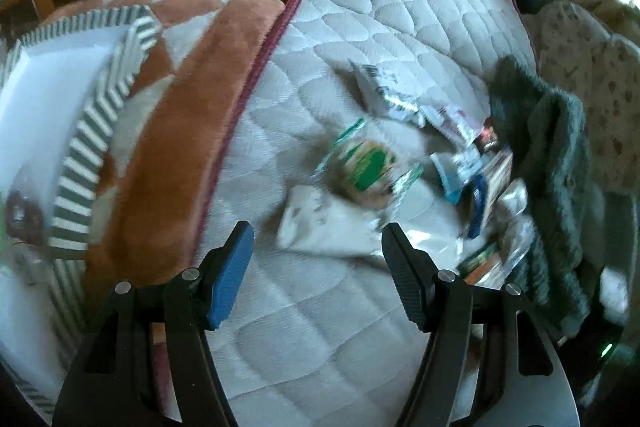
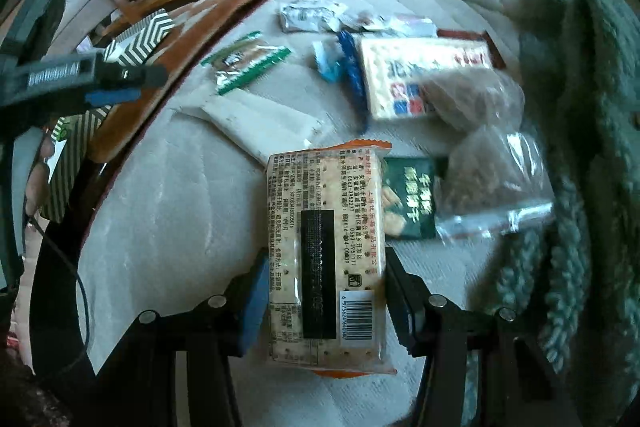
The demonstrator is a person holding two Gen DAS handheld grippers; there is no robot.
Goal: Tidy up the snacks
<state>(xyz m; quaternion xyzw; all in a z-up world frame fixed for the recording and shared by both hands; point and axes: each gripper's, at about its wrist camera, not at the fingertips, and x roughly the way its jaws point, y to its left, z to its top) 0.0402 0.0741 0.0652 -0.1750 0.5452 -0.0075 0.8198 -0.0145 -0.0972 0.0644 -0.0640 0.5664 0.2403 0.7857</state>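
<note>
The right tongs (image 2: 324, 291) grasp a cracker pack (image 2: 324, 259); the left tongs (image 1: 318, 255) are released above the quilted mattress (image 1: 320, 327).

Bare quilted mattress (image 1: 320, 327) lies open w/ room ahead of the left gripper (image 1: 318, 247). Snack pile (image 2: 380, 75) and green blanket (image 2: 580, 147) crowd the right side; blurry, so gaps betw. packets are unclear.

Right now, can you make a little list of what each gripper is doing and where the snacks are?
left gripper: open, holding nothing
right gripper: shut on the cracker pack
snack pile: loose on the quilted pad, beside the green fuzzy blanket
nearest the left gripper: white packet, green-and-white packet
striped box: left of the pile, on the brown blanket
</note>
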